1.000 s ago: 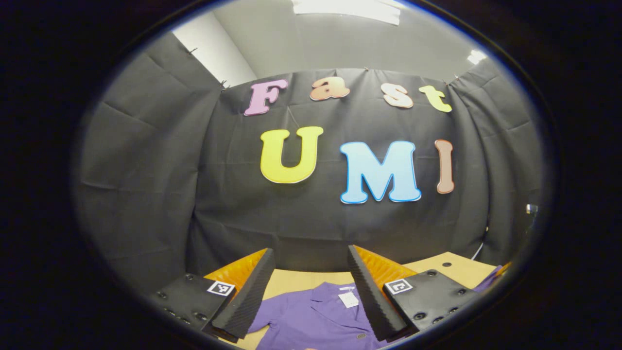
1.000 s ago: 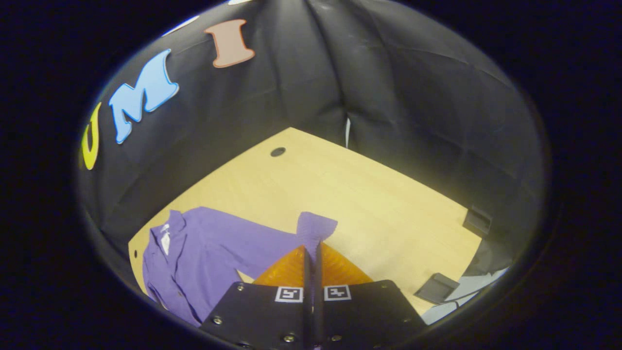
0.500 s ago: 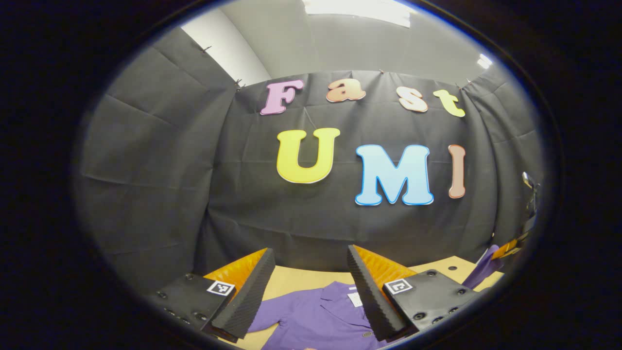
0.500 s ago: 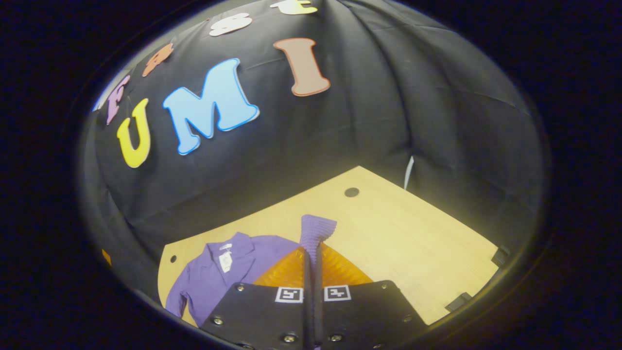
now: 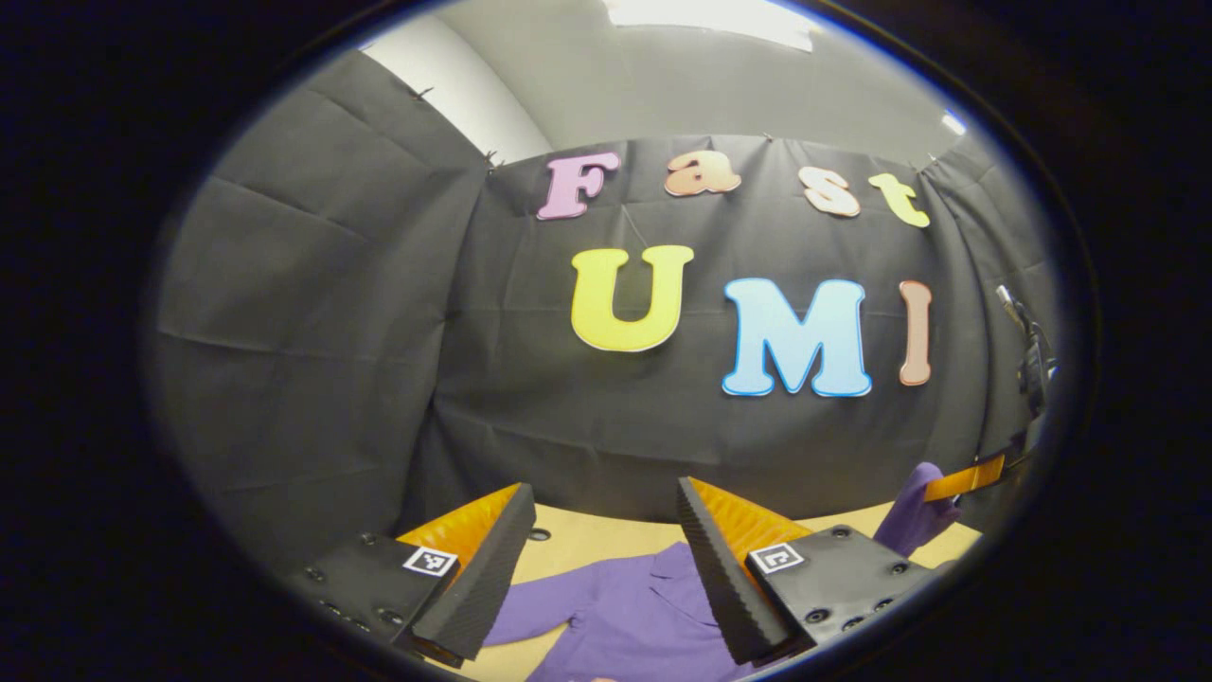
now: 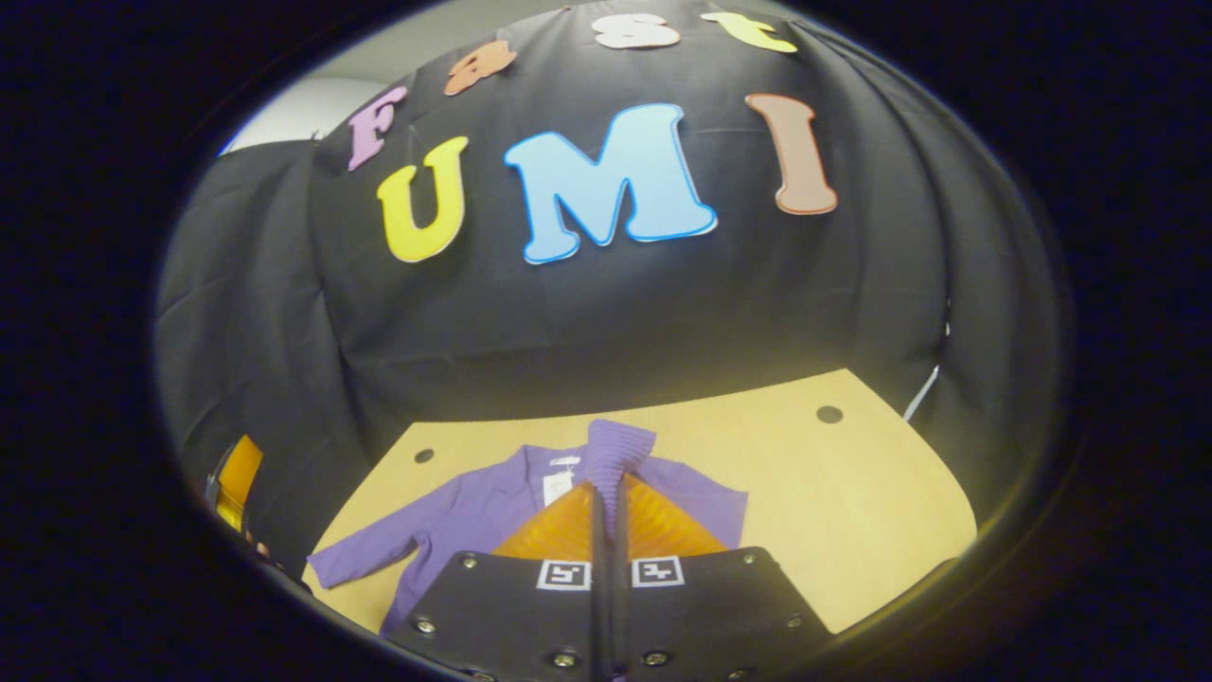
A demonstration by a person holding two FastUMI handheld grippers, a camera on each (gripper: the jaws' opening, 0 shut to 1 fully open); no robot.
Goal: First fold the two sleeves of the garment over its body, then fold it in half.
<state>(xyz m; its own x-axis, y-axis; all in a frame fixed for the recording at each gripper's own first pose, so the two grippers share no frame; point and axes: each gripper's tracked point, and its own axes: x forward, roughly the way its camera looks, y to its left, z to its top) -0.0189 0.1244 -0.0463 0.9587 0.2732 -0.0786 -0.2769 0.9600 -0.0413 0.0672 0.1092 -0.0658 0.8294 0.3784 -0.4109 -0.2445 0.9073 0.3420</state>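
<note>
A purple shirt (image 6: 473, 516) lies flat on the wooden table (image 6: 852, 502), collar and white label toward the wall. My right gripper (image 6: 607, 493) is shut on the cuff of one sleeve (image 6: 620, 450) and holds it raised above the shirt's body. The other sleeve (image 6: 355, 565) lies spread out to the left. In the left gripper view, my left gripper (image 5: 604, 493) hangs open above the shirt (image 5: 625, 616) with nothing between its fingers. Far to its right, the right gripper (image 5: 966, 478) carries the dangling cuff (image 5: 914, 516).
Black cloth walls close the table in at the back and on both sides. Small round holes (image 6: 829, 414) mark the tabletop near the back edge. Bare wood lies to the right of the shirt. The left gripper (image 6: 237, 474) shows at the far left of the right gripper view.
The right gripper has carried the sleeve cuff from the shirt's side to above its body. The left gripper has stayed open and drifted only a little.
</note>
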